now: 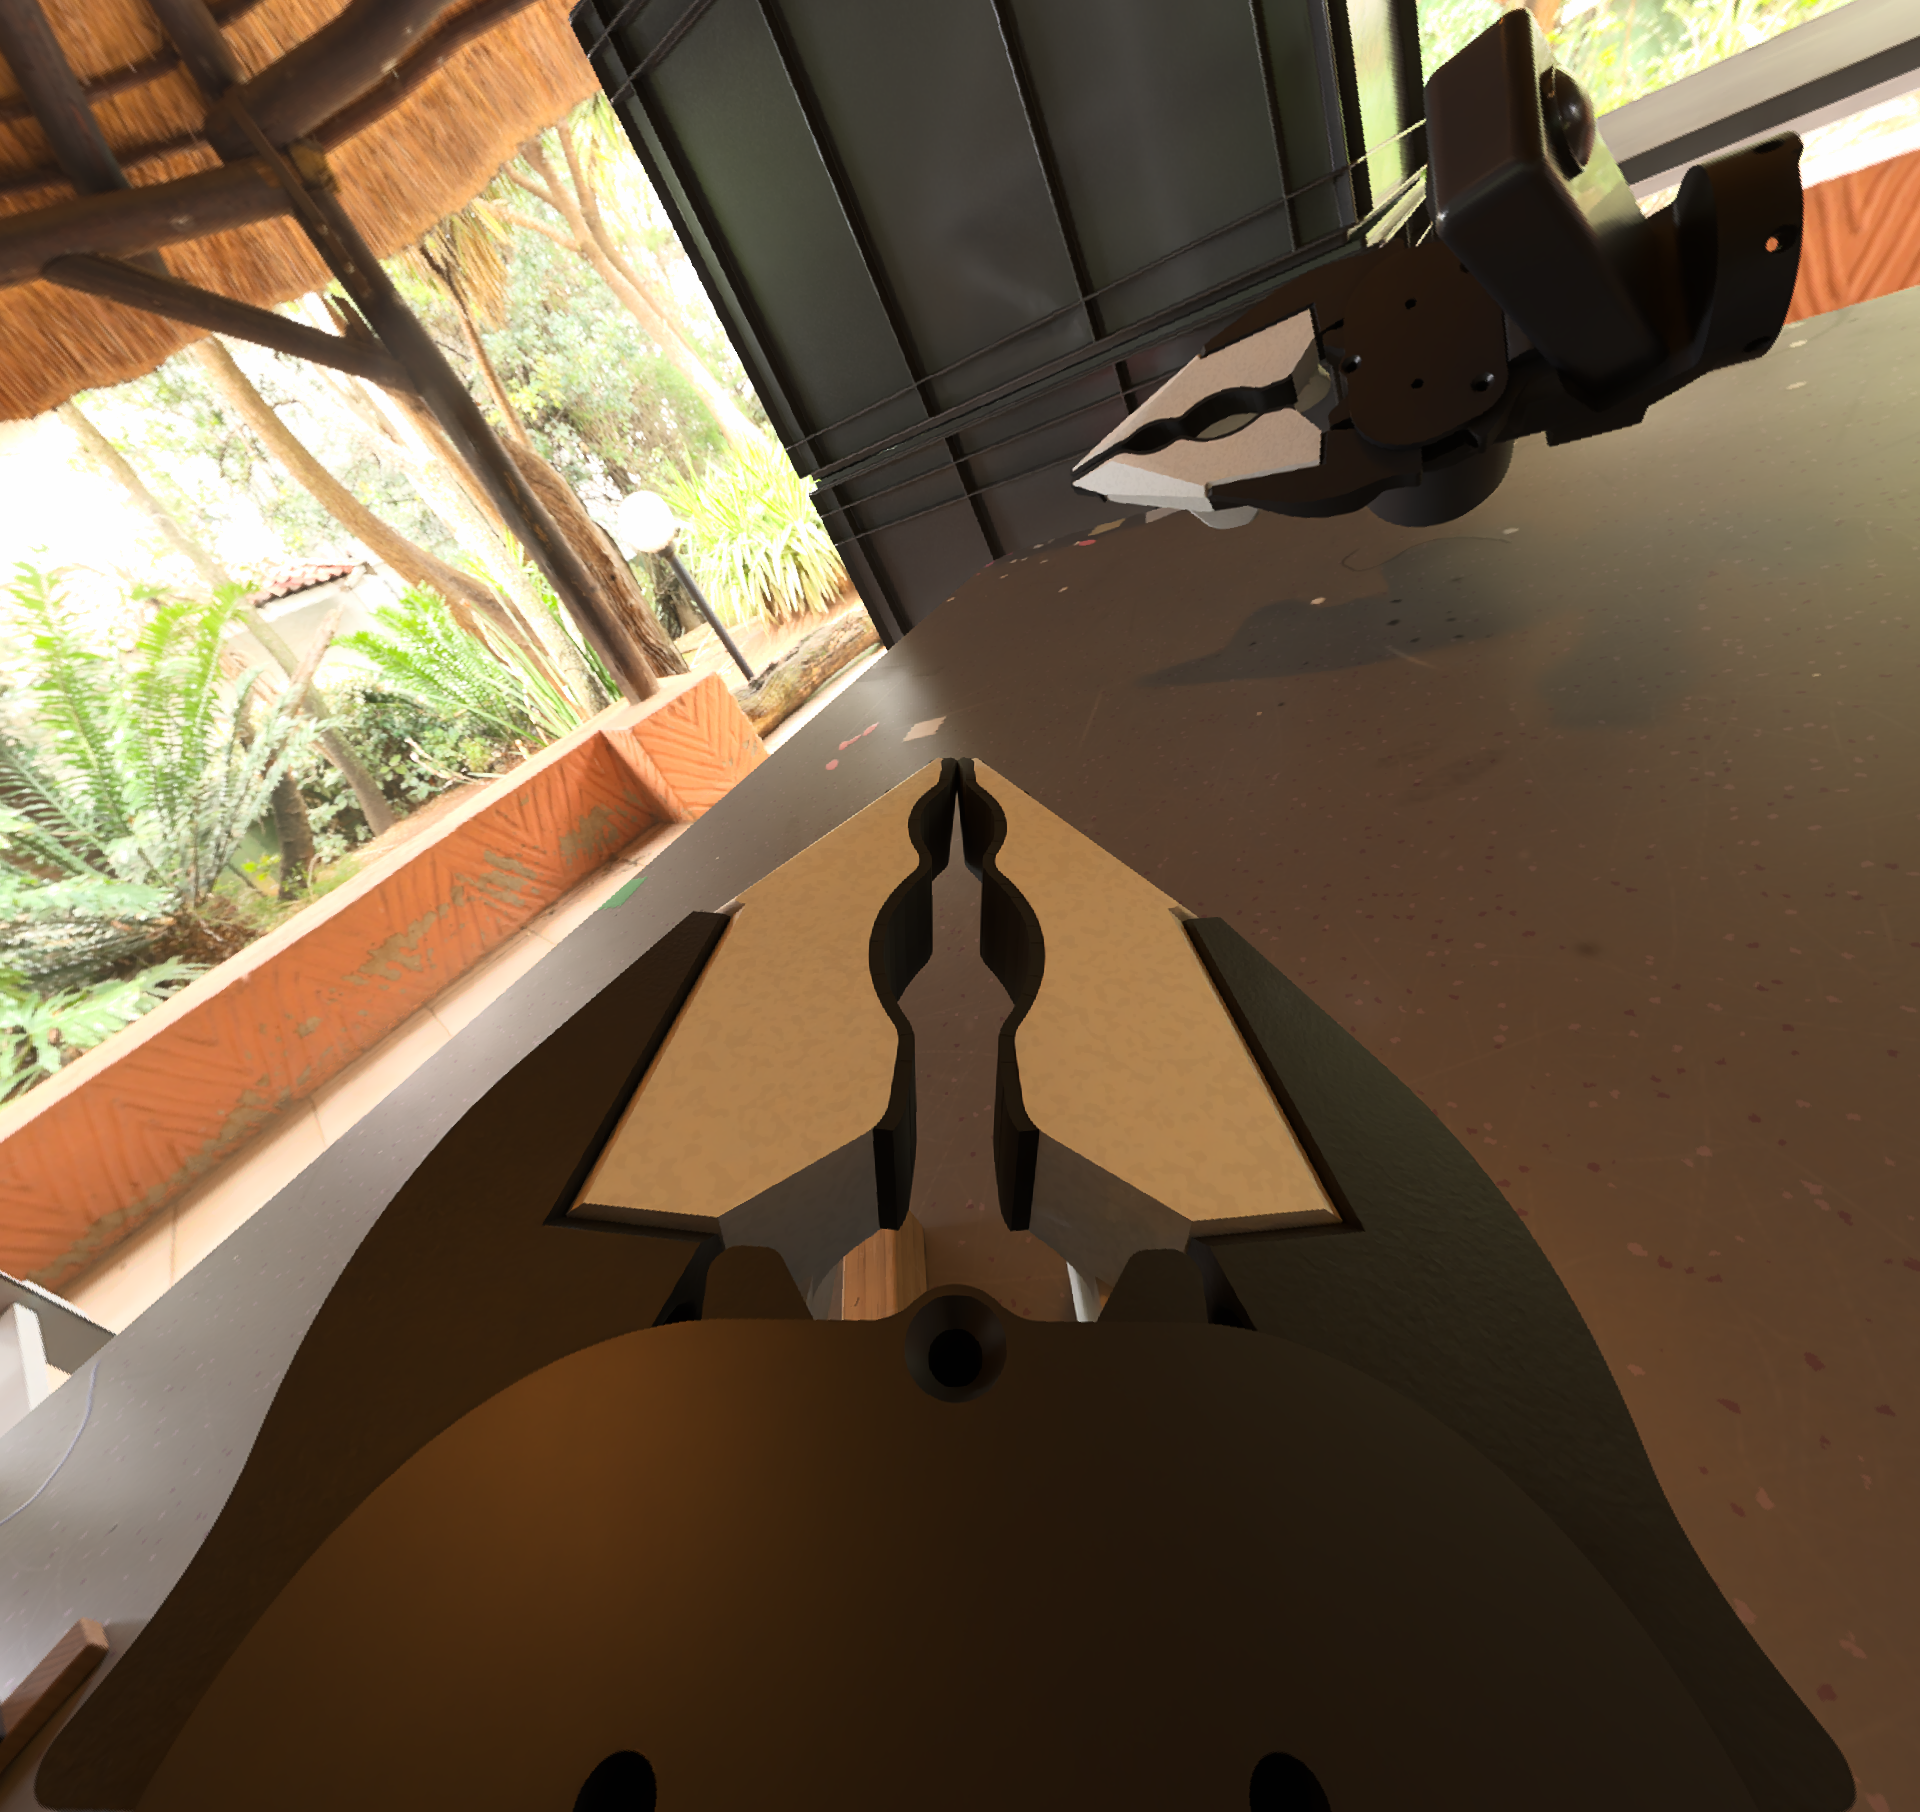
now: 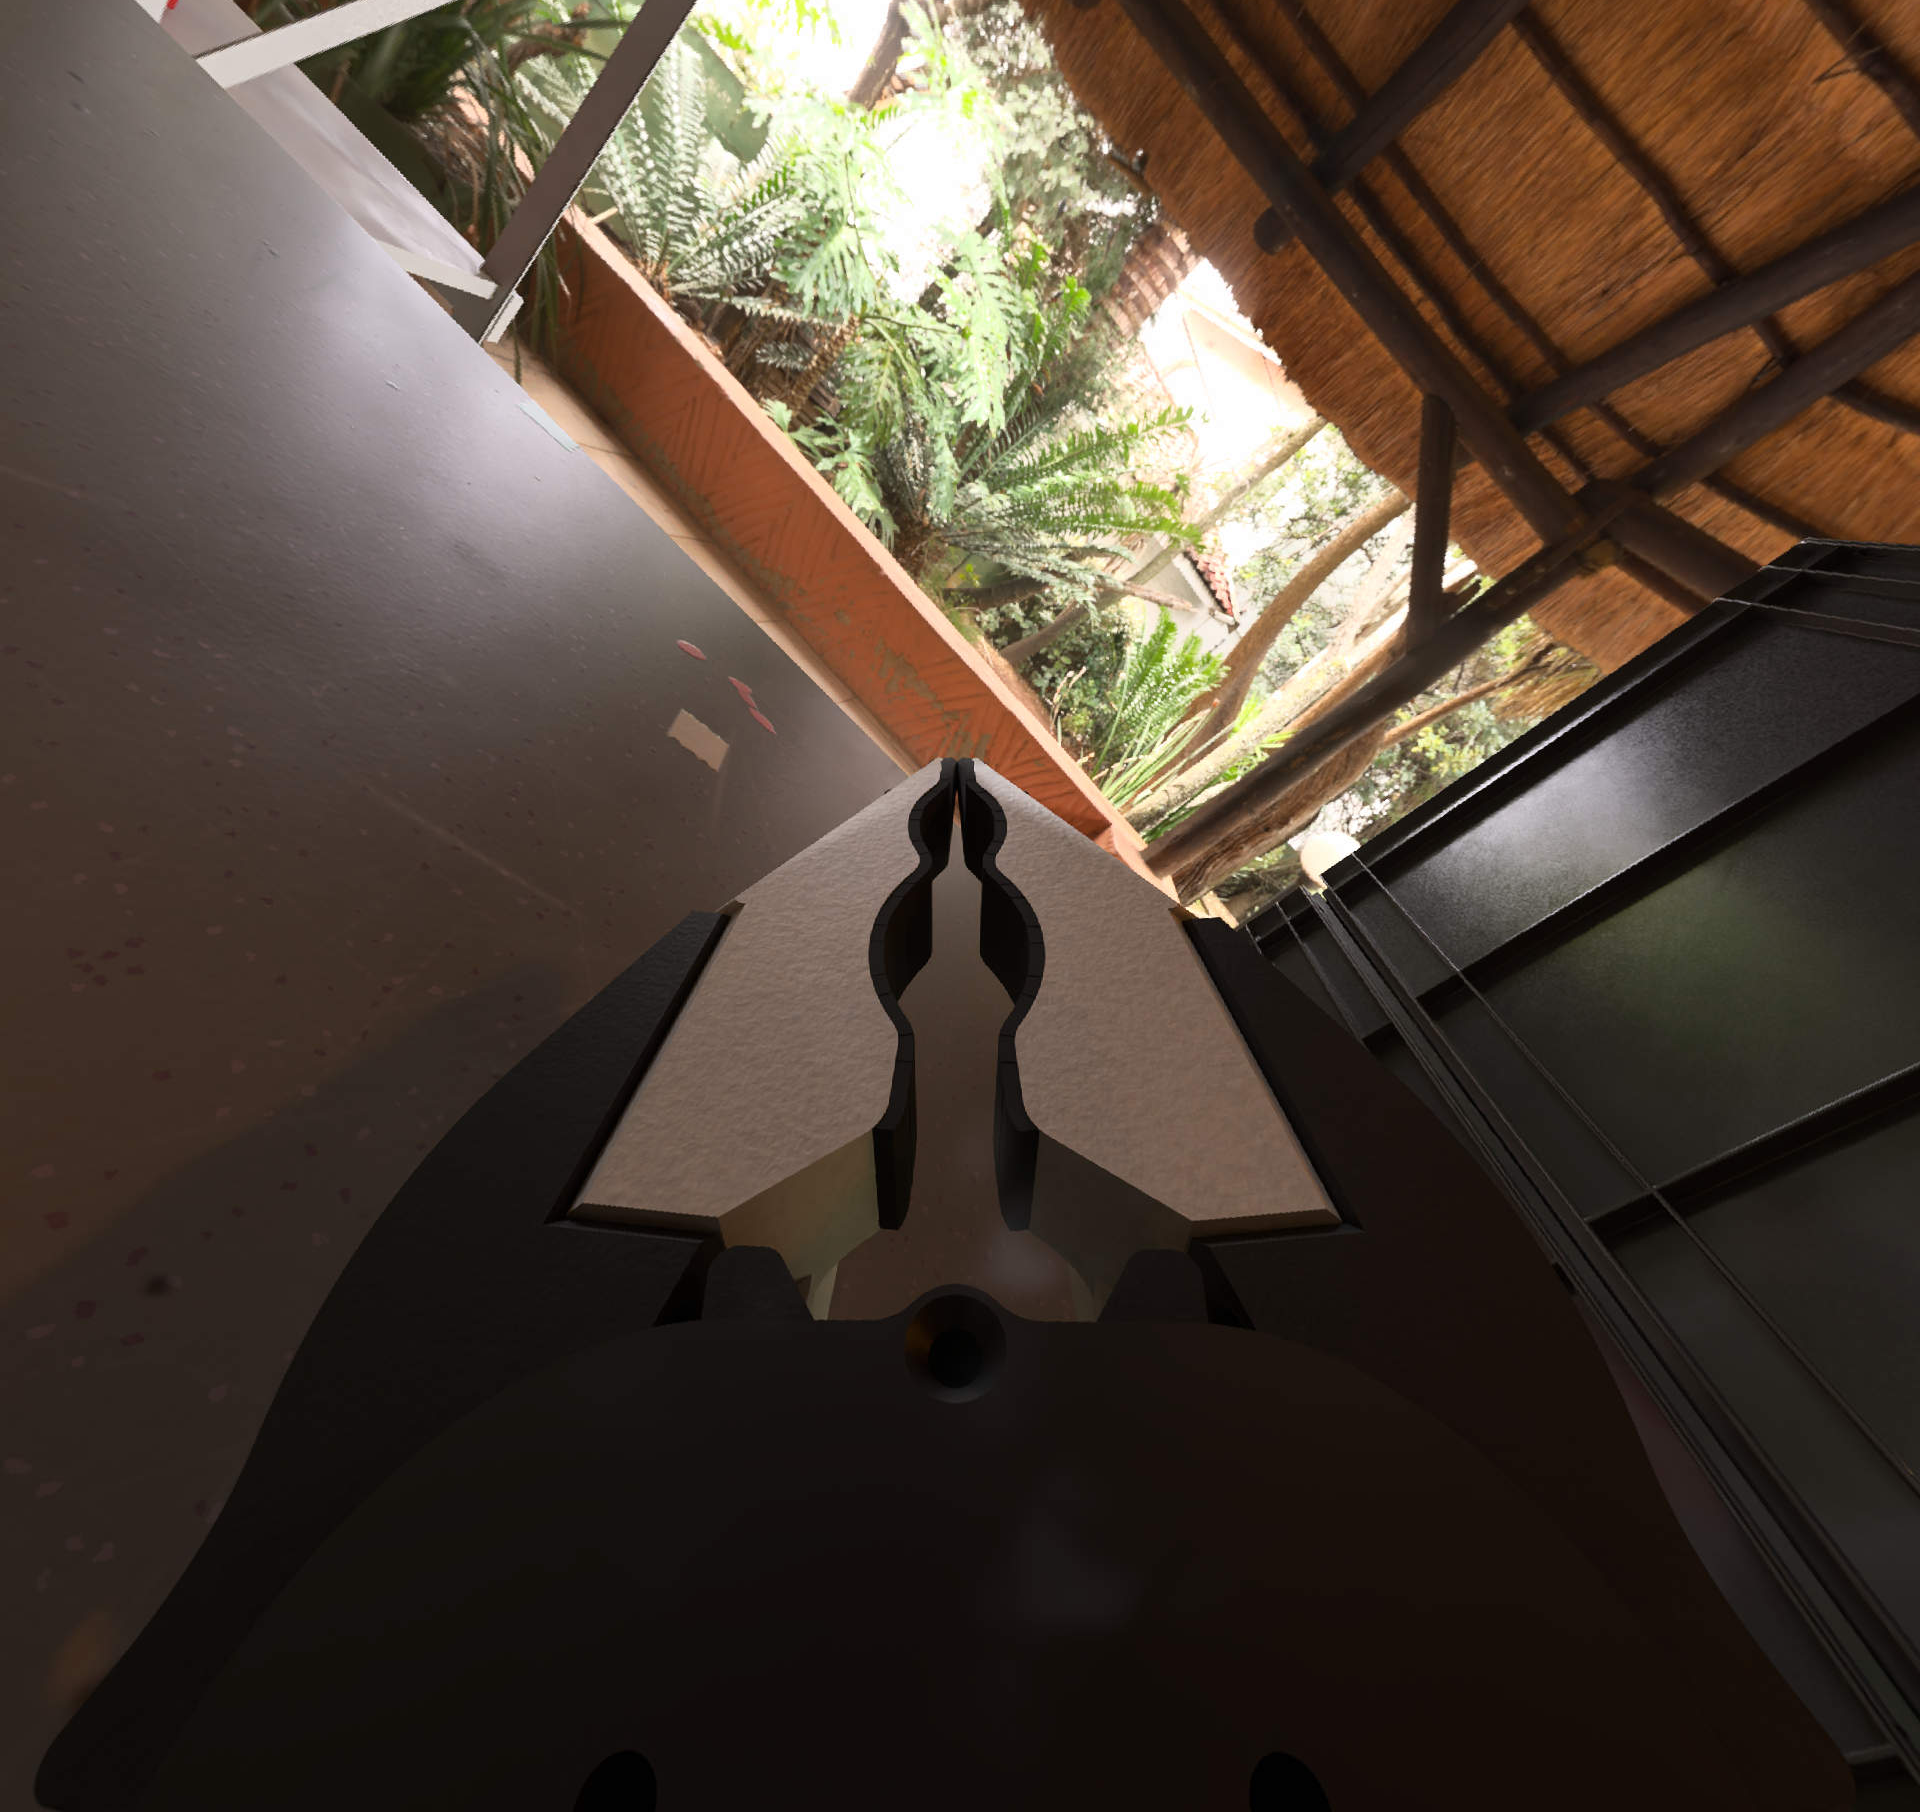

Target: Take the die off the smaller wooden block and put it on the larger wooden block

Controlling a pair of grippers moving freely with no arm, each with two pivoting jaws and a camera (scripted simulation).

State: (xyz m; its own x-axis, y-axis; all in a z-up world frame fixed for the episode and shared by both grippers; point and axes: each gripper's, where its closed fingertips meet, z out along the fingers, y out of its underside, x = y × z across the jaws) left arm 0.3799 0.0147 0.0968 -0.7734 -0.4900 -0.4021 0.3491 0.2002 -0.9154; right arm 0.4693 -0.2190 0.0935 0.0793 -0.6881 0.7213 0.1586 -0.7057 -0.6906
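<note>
My left gripper is shut with nothing between its fingertips, low over the grey speckled table. Under its base, through the gap, I see a strip of light wood and a white sliver; I cannot tell what they are. A brown wooden corner shows at the lower left edge. My right gripper is shut and empty; it also shows in the left wrist view, hovering above the table near the crate. No die is clearly in view.
A tall dark crate stands on the table's far side and fills the right of the right wrist view. A white frame stands past the table edge. A white object sits at the left edge.
</note>
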